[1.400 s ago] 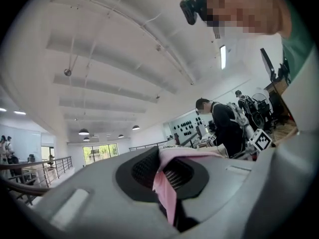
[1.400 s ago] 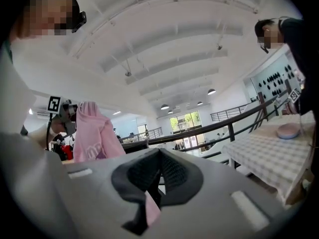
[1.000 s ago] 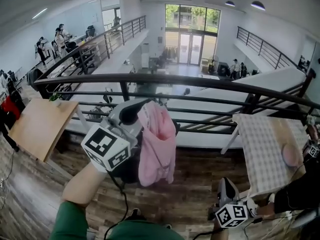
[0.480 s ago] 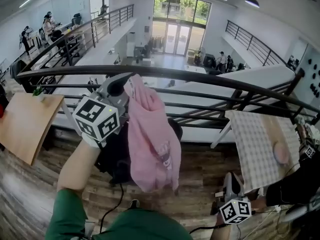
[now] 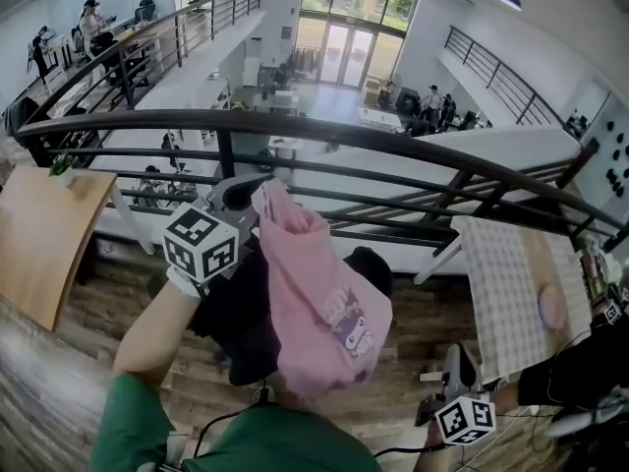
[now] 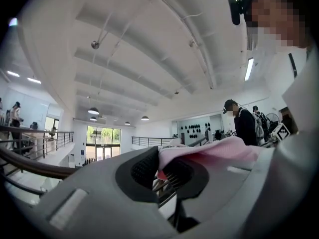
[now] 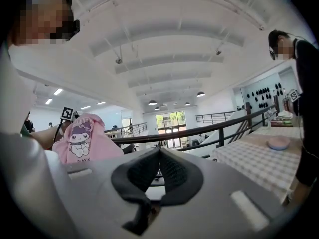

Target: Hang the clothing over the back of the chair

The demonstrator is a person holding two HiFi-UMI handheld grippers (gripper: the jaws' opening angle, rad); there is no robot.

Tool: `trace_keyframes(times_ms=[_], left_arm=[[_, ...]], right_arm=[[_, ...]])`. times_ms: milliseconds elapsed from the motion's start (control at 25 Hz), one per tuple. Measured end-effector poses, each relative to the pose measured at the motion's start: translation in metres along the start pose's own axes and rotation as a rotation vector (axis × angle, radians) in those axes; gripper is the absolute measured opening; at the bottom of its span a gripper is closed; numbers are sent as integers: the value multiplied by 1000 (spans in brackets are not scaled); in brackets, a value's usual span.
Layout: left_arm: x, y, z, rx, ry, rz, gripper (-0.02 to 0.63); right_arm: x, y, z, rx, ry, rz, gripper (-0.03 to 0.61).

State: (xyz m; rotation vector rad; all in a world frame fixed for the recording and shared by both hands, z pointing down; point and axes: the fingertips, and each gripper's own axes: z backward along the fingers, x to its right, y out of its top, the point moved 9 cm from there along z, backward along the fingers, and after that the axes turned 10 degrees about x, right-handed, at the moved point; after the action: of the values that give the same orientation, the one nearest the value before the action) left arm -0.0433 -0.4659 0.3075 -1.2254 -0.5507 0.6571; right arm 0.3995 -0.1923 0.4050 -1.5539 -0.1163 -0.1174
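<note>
My left gripper point(image 5: 257, 191) is shut on the top edge of a pink garment point(image 5: 319, 298) with a cartoon print, which hangs down from the jaws in the head view. In the left gripper view the pink cloth point(image 6: 219, 151) is pinched between the pads of the left gripper point(image 6: 160, 164). A black chair point(image 5: 234, 313) stands right behind the hanging garment, which hides most of it. My right gripper point(image 5: 454, 362) is low at the right, apart from the cloth; in its own view the right gripper point(image 7: 159, 153) is shut with nothing in it, and the pink garment point(image 7: 82, 141) shows to its left.
A black railing point(image 5: 324, 131) runs across just beyond the chair, with a drop to a lower floor behind it. A table with a checked cloth point(image 5: 506, 283) and a pink plate point(image 5: 552, 308) stands at the right, a wooden table point(image 5: 39, 239) at the left. A person in black point(image 7: 299, 83) stands far right.
My left gripper has come down and toward me with the pink garment, which now hangs lower in front of the black chair with its print showing. The right gripper has shifted a little.
</note>
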Motion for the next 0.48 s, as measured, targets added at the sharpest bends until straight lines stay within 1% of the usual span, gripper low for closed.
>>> trace_keyframes(times_ms=[120,240,360,480], left_arm=[[-22,-41,8,-53,-17,59,21],[-37,-82,17,-81,-44,92,21],[-43,-125,26,-123,-76,122,21],[-44,-162,37,-169,-115,180,21]], right_arm=[[-11,-7,-13,-31,-7,9,3],[-23,-12,-24,-51,-22,18,3],[-34,-14,-26,-74,-46,30,3],[-46,-18,-26,-94,-59,31,3]])
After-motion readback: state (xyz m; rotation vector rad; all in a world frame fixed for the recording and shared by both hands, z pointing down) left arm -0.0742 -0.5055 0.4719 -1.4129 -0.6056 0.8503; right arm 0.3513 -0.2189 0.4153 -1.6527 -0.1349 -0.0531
